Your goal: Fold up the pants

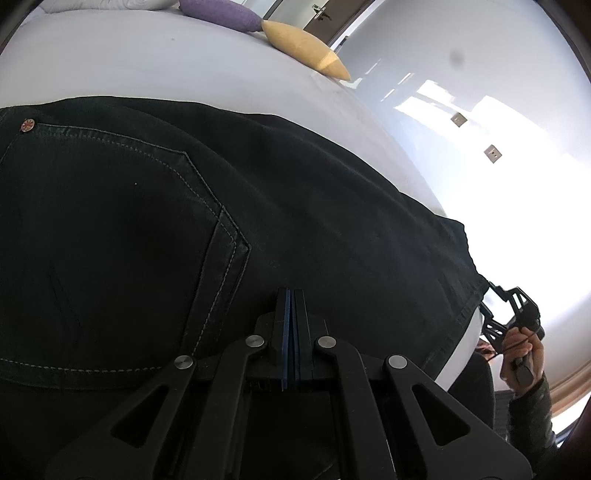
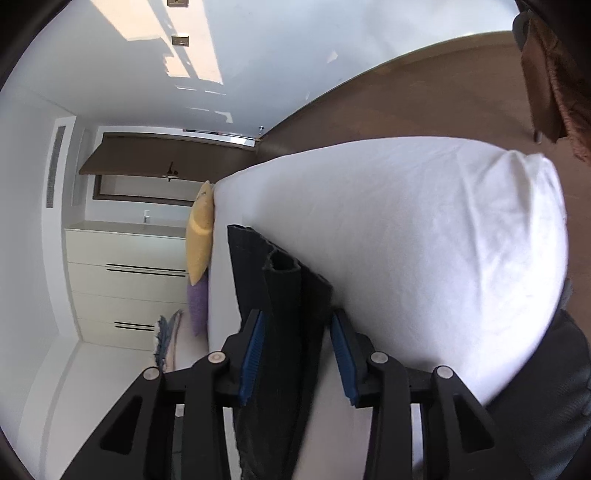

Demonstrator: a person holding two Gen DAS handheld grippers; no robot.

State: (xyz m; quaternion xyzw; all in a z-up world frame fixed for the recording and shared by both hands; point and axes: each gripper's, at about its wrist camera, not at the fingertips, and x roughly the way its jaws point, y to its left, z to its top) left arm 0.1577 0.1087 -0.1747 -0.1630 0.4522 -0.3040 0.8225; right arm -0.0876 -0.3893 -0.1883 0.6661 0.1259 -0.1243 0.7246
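Observation:
Dark denim pants (image 1: 258,206) lie flat on the white bed (image 1: 147,70), back pocket and a copper rivet showing at left. My left gripper (image 1: 293,295) hovers low over the seat area with its blue pads pressed together, empty. In the right wrist view the camera is rolled sideways. My right gripper (image 2: 297,332) is open, its blue pads on either side of the stacked leg ends of the pants (image 2: 284,295) at the bed's edge. The right gripper also shows in the left wrist view (image 1: 487,295) at the hem.
A yellow cushion (image 1: 306,48) and a purple cushion (image 1: 221,14) lie at the head of the bed. The bed corner (image 2: 480,240) bulges to the right of the right gripper. White drawers (image 2: 125,280) and a wooden floor (image 2: 424,103) lie beyond.

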